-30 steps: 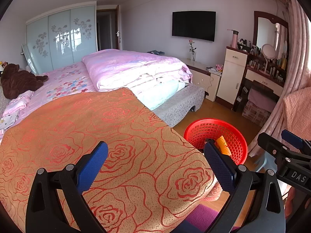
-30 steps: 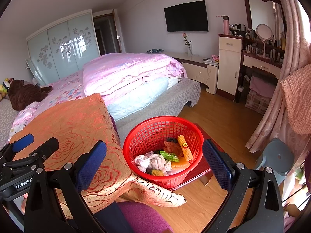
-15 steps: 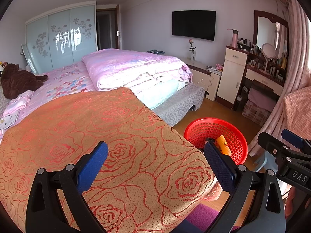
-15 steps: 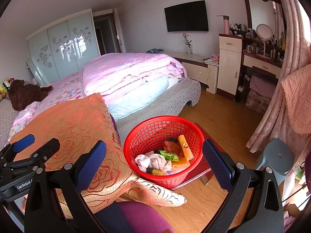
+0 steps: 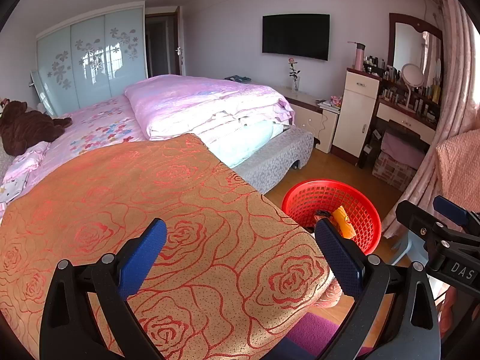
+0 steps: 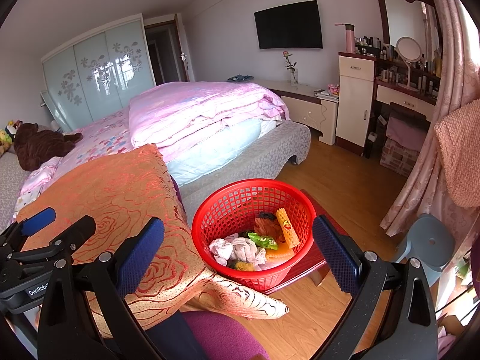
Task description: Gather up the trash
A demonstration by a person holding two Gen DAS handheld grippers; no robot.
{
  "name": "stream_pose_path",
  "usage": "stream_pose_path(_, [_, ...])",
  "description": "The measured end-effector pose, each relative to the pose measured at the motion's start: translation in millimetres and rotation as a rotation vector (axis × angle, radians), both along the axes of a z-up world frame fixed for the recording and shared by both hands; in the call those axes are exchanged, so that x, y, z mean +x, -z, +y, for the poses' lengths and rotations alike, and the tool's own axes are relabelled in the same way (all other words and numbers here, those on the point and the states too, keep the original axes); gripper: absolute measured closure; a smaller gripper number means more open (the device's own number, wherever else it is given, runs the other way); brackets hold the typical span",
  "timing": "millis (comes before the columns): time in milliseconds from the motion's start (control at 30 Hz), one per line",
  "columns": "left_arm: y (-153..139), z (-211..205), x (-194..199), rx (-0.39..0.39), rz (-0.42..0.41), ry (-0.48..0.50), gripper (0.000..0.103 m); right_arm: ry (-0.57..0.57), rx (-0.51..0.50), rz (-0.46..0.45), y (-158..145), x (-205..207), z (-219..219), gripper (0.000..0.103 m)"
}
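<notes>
Blue textured pads spread wide on both tools, nothing between them: the left gripper (image 5: 240, 252) hangs over the orange rose-patterned cloth (image 5: 156, 210), the right gripper (image 6: 238, 247) frames the red basket (image 6: 228, 207) from above. That cloth is woven and nubbly, it drapes a flat surface, and its near right corner spills off the edge and droops beside the basket's wall. Round, open plastic mesh, this basket, sitting on a low red stand (image 6: 312, 265) on the wooden floor (image 6: 345, 180). Inside is the trash: crumpled white tissue (image 6: 240, 247), a green wrapper (image 6: 264, 240), an orange ribbed packet (image 6: 287, 228) leaning on the far-right wall. A grey plastic stool (image 6: 429, 240) stands right of it. Bare planks run on beyond, open room up to the bed's grey end (image 6: 270, 153), piled with a folded pink quilt (image 6: 204, 111).
</notes>
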State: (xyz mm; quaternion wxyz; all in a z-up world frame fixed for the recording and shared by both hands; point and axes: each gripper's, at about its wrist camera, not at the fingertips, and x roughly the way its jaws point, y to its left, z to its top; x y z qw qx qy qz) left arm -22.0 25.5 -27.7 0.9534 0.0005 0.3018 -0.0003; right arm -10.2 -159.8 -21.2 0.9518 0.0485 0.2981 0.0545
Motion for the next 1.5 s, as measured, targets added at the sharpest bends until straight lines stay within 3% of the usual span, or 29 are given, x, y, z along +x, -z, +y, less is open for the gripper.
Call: stream_pose_path(1500, [-5.2,2.9,-5.2,0.007,-0.018,0.034,0.008,-0.001,0.001,0.005,-1.2,-1.0,0.2,0.007])
